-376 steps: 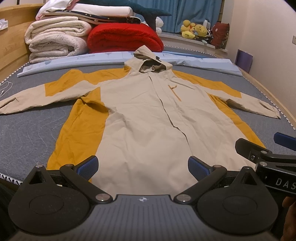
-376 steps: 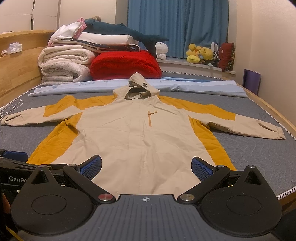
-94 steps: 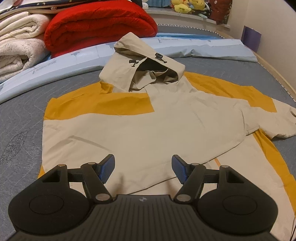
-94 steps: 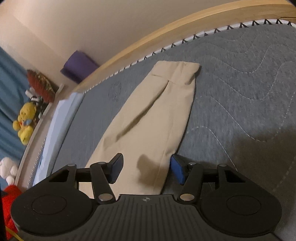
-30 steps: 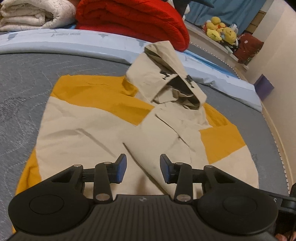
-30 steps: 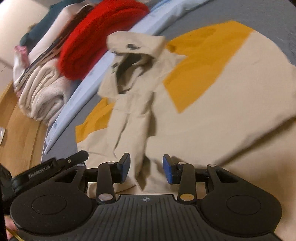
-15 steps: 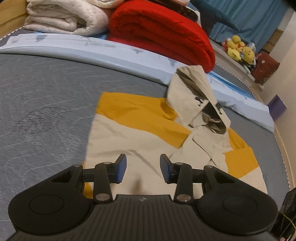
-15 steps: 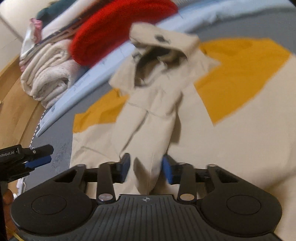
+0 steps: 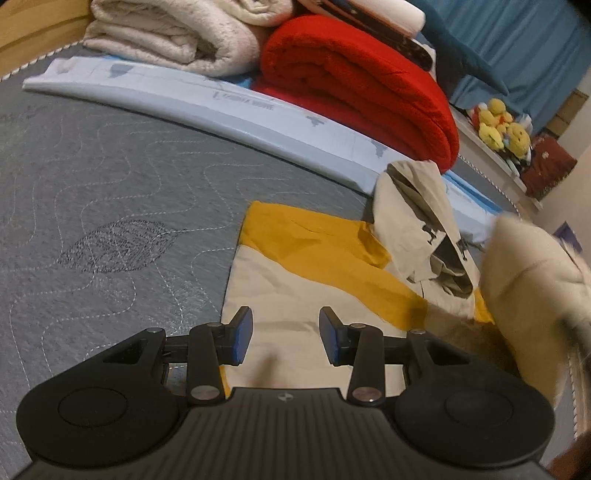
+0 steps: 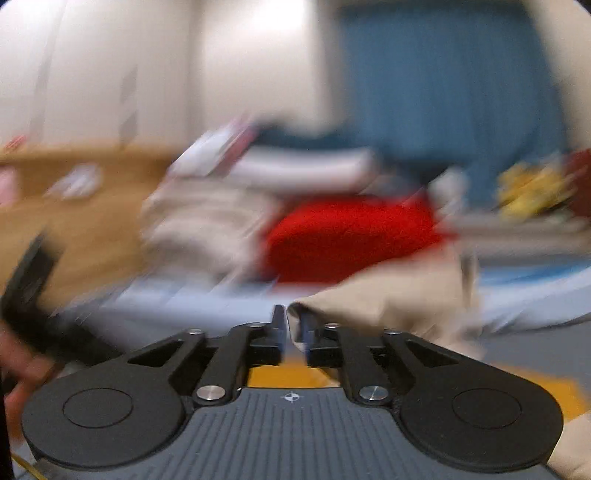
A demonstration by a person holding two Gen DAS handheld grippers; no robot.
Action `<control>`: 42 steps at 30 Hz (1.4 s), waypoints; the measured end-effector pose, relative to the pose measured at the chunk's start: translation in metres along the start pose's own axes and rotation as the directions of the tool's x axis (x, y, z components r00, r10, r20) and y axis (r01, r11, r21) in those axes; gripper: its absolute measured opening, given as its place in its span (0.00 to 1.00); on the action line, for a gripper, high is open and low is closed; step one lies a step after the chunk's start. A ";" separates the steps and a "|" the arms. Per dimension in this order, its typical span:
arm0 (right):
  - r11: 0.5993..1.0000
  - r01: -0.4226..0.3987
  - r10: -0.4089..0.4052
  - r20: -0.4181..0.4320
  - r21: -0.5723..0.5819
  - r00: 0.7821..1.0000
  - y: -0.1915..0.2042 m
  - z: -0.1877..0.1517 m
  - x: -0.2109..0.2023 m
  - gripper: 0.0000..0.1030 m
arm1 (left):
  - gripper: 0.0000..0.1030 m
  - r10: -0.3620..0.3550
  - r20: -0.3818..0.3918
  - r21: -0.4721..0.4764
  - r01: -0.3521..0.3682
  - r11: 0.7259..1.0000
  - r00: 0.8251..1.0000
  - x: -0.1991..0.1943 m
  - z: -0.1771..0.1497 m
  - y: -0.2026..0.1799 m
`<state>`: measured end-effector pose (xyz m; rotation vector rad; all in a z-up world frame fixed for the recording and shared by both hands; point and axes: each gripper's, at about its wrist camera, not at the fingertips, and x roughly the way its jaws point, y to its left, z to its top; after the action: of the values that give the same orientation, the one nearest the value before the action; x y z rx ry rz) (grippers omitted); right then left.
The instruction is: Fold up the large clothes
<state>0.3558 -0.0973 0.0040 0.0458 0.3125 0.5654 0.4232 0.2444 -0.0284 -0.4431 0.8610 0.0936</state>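
Note:
A beige and mustard hooded jacket lies on the grey mattress with its sleeves folded in and its hood at the far end. My left gripper hovers open over the jacket's left edge, with nothing pinched between its blue pads. My right gripper is shut on a fold of the jacket's beige cloth and holds it off the bed. The right wrist view is heavily blurred. That raised cloth shows as a blurred beige mass at the right of the left wrist view.
A red folded blanket and white rolled blankets are stacked beyond a light blue pad at the head of the bed. Yellow plush toys sit on a ledge by blue curtains. A hand shows at the left edge.
My right gripper closed on the beige cloth and swung up and level, lifting it. My left gripper slid left towards the jacket's left edge, staying open.

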 end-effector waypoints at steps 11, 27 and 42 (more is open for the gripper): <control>0.893 0.185 -0.009 -0.393 0.411 0.919 -0.067 -0.045 0.005 0.43 | 0.43 -0.066 -0.078 -0.138 0.054 0.989 0.995 0.015 -0.004 0.014; 0.397 0.673 -0.285 -0.613 0.624 0.737 -0.181 -0.100 -0.070 0.44 | 0.08 0.040 -0.231 -0.137 -0.073 0.988 0.972 0.066 -0.041 0.003; 0.138 0.752 -0.412 -0.654 0.644 0.635 -0.231 -0.118 -0.119 0.42 | 0.02 -0.019 -0.065 -0.055 0.015 0.998 0.998 0.044 -0.025 -0.011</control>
<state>0.3447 -0.3612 -0.1048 0.8842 0.9139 -0.5352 0.4367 0.2195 -0.0720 -0.5068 0.9206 0.0875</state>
